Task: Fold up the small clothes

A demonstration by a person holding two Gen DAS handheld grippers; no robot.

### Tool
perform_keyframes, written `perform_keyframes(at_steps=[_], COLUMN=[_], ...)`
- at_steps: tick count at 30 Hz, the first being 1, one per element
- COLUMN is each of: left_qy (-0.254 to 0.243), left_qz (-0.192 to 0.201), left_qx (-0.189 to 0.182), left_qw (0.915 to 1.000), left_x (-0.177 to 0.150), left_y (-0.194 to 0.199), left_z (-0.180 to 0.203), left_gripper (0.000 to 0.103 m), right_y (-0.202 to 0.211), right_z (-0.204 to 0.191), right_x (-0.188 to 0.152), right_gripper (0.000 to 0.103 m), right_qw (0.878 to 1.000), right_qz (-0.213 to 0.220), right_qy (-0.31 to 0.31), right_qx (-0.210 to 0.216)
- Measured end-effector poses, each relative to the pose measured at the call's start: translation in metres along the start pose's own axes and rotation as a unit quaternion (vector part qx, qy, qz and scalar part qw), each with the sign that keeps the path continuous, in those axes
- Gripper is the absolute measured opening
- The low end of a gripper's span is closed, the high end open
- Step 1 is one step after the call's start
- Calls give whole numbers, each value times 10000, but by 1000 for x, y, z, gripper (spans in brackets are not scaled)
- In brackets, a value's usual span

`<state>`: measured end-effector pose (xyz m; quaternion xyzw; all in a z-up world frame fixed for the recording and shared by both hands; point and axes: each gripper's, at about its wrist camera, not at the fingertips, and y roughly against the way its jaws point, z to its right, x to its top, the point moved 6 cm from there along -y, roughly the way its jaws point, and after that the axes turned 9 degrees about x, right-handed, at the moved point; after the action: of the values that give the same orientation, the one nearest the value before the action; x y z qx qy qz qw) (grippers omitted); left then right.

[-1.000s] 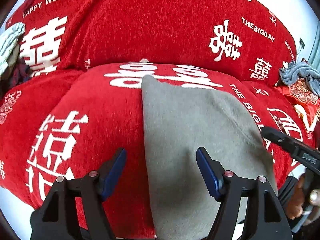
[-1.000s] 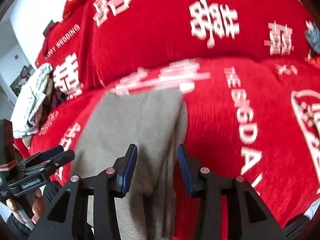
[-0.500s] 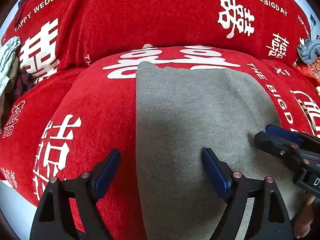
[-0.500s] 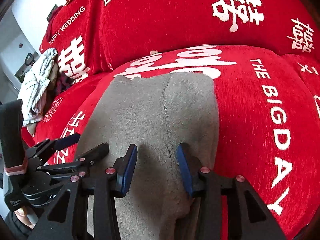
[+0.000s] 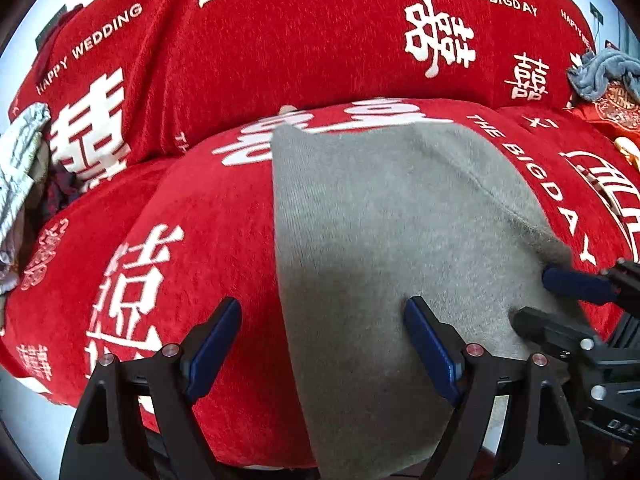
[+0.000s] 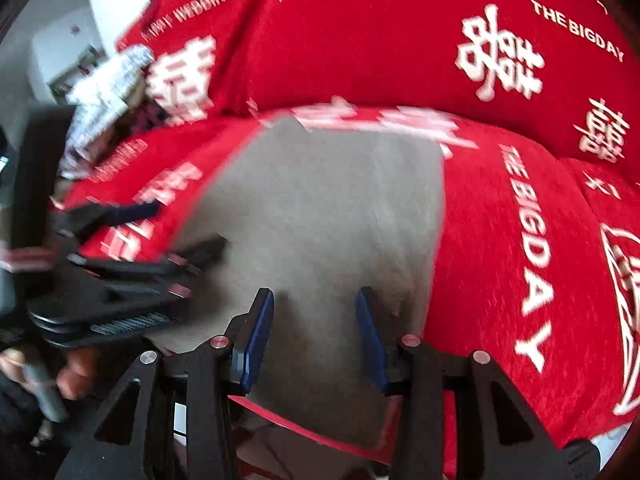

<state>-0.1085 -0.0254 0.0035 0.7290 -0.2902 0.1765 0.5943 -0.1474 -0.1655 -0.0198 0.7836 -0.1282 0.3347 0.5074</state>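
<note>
Both grippers have dropped closer to the grey garment (image 5: 392,240) since a second ago. It lies flat on the red sofa cover (image 5: 208,216). Left gripper (image 5: 320,344) is spread wide over the garment's left edge, gripping nothing. Right gripper (image 6: 316,332) sits half-spread above the cloth, not pinching it.

Garment (image 5: 392,240) lies flat on sofa seat (image 5: 208,208), draped over its front edge; cloth pile (image 5: 20,168) at seat's left end, towel (image 5: 604,72) at right.
</note>
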Motion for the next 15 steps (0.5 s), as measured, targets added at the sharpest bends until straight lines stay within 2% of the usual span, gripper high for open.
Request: perform_keyframes(at_steps=[10,12,15], left_qy=[64,5,-109], left_qz=[111,257,623], left_qx=[65,172,320], left_qw=[9999,9995,9975], left_x=[-8,-8,-5], left_y=[5,18,35], left_z=[1,1,2], left_gripper=[85,85,85], right_y=[4,7,19], right_z=[3,1,-8], right_x=[-20,-24,-23], right_gripper=[46,46,50], right_qw=[9999,9996,9998], right_qz=[-77,-218,-104], right_qy=[-87,-129,-32], right_qx=[-50,-96,-182])
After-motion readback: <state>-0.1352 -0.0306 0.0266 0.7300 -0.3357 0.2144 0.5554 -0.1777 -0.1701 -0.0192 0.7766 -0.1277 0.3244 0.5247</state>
